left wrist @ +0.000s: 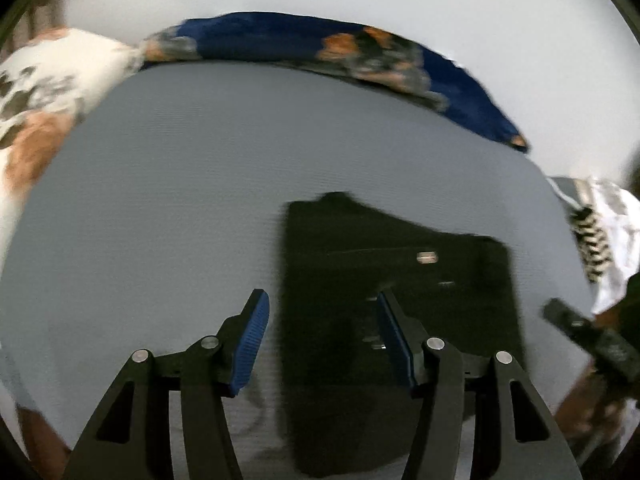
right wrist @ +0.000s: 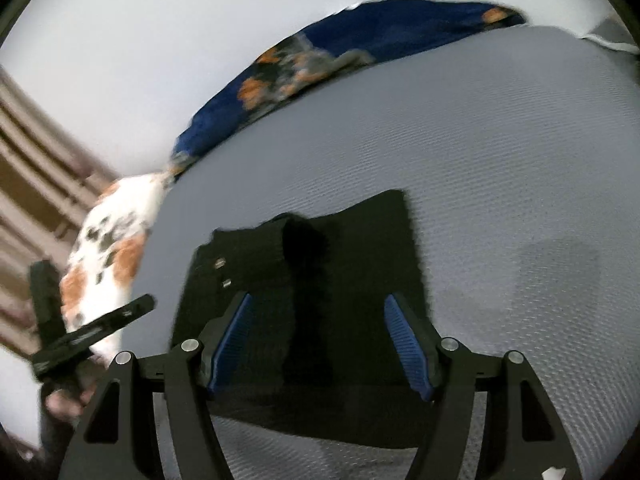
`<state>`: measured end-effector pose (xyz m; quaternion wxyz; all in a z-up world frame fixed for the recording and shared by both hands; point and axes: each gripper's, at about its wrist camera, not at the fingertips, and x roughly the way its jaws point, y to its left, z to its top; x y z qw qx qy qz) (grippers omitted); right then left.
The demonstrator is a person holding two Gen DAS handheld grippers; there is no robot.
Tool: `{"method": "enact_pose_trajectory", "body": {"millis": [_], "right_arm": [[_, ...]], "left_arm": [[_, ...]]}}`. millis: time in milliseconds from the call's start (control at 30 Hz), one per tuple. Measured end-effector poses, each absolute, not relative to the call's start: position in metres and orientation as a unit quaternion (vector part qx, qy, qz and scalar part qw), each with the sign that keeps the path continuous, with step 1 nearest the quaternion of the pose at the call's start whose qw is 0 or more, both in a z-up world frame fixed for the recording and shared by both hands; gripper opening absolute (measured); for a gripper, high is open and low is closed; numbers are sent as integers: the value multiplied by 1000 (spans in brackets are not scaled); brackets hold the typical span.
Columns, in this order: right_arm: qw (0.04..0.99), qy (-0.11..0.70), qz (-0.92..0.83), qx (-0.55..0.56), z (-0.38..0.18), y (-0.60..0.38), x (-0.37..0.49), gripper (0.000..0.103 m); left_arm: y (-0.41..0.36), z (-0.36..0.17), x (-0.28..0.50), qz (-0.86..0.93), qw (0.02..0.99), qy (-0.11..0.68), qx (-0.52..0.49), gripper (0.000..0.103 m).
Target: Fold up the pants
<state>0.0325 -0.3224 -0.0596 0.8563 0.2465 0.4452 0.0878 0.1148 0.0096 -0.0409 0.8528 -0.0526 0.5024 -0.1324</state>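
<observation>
Left wrist view: the left hand-held gripper (left wrist: pixel 322 340) hangs with its blue-padded fingers spread apart, grasping nothing. Beneath and ahead of it lie the black pants (left wrist: pixel 400 280), already folded into a compact rectangle on a grey textured bed sheet (left wrist: pixel 180 200). One finger sits over bare sheet, the other over the fabric, so the gripper straddles the bundle's left edge, probably ready to take that edge for another fold or to square it up. A small metal button (left wrist: pixel 427 257) shows near the top of the bundle. A navy floral blanket (left wrist: pixel 300 44) runs along the bed's far edge, and a white patterned pillow (left wrist: pixel 36 92) lies at the left. At the right edge, part of the other gripper's body shows.

Right wrist view: the right hand-held gripper (right wrist: pixel 320 344) is likewise released, fingers wide and empty, centred over the near end of the pants (right wrist: pixel 360 248). The picture is motion-blurred, so whether the fingertips touch the cloth cannot be told. The bundle looks layered, with a darker ridge down its middle. The fold appears nearly complete.
</observation>
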Motion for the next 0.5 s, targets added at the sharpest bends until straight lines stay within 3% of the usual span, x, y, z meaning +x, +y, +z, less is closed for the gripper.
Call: {"method": "enact_pose_trajectory", "body": {"millis": [500], "right_arm": [[780, 525, 188, 285, -109, -324, 89, 67]], "left_arm": [[57, -73, 113, -84, 834, 539, -79, 57]]}}
